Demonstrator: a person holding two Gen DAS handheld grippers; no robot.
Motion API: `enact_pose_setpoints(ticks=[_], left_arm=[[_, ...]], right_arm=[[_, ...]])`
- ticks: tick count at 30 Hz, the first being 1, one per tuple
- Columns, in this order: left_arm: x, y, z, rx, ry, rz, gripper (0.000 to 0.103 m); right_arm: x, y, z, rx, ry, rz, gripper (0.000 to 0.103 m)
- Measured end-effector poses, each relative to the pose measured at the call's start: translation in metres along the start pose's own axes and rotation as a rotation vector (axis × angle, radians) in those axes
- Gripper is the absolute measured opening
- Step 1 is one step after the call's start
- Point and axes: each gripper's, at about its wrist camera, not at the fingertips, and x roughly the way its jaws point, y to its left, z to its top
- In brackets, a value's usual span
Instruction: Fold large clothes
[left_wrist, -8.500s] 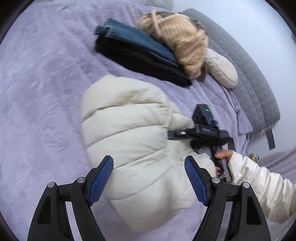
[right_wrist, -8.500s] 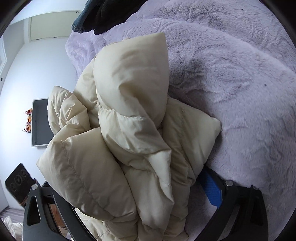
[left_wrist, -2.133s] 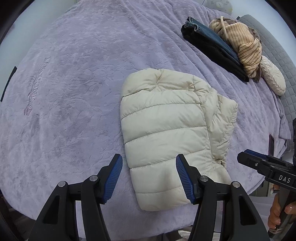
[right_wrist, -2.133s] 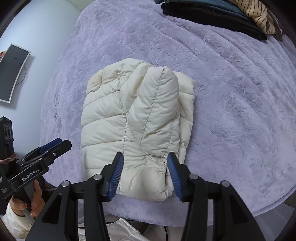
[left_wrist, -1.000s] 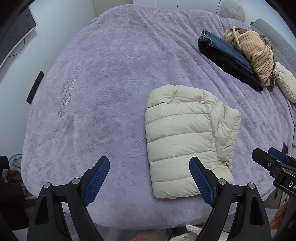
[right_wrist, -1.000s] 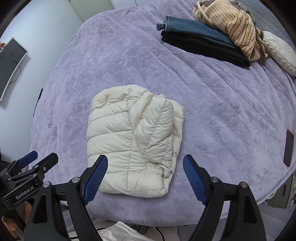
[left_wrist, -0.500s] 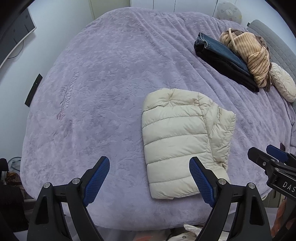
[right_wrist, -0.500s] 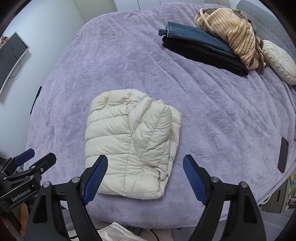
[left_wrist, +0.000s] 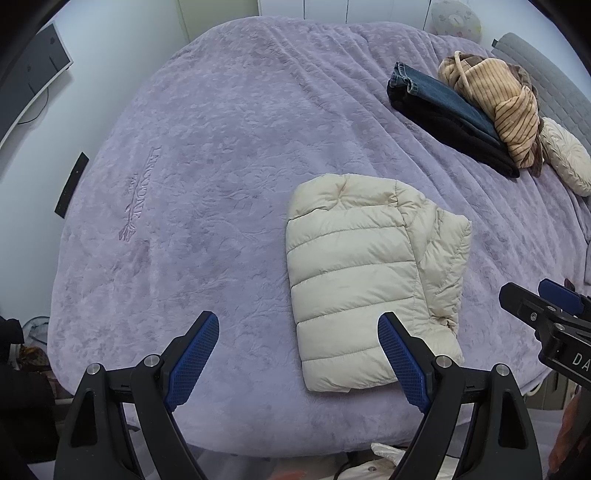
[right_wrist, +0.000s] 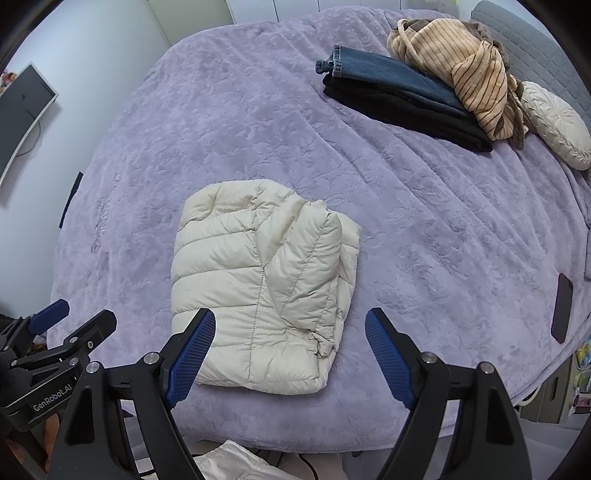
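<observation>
A cream puffer jacket (left_wrist: 365, 266) lies folded into a compact rectangle near the front edge of the purple bed (left_wrist: 221, 155); it also shows in the right wrist view (right_wrist: 266, 284). My left gripper (left_wrist: 297, 360) is open and empty, held back above the bed's front edge, left of the jacket's near end. My right gripper (right_wrist: 290, 354) is open and empty, above the jacket's near right corner. Each gripper shows at the other view's edge: the right one (left_wrist: 546, 310), the left one (right_wrist: 70, 325).
Folded jeans (right_wrist: 388, 77) on a black garment (right_wrist: 406, 110), a striped tan sweater (right_wrist: 465, 66) and a round cream cushion (right_wrist: 554, 122) lie at the bed's far right. A dark phone (right_wrist: 561, 306) lies near the right edge. A monitor (right_wrist: 22, 107) hangs on the left wall.
Both grippers let go of the jacket, opened wide and drew back and up from the bed. The jacket now lies folded and still.
</observation>
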Motion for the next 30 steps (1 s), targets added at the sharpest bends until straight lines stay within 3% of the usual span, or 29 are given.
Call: enact_pose_setpoints(ticks=[30], left_arm=[[-0.0010,0.0010,-0.0021,0.000,0.005,0.012,0.089]], right_arm=[[-0.0008,0.0017,0.0003,0.000,0.001,-0.003,0.085]])
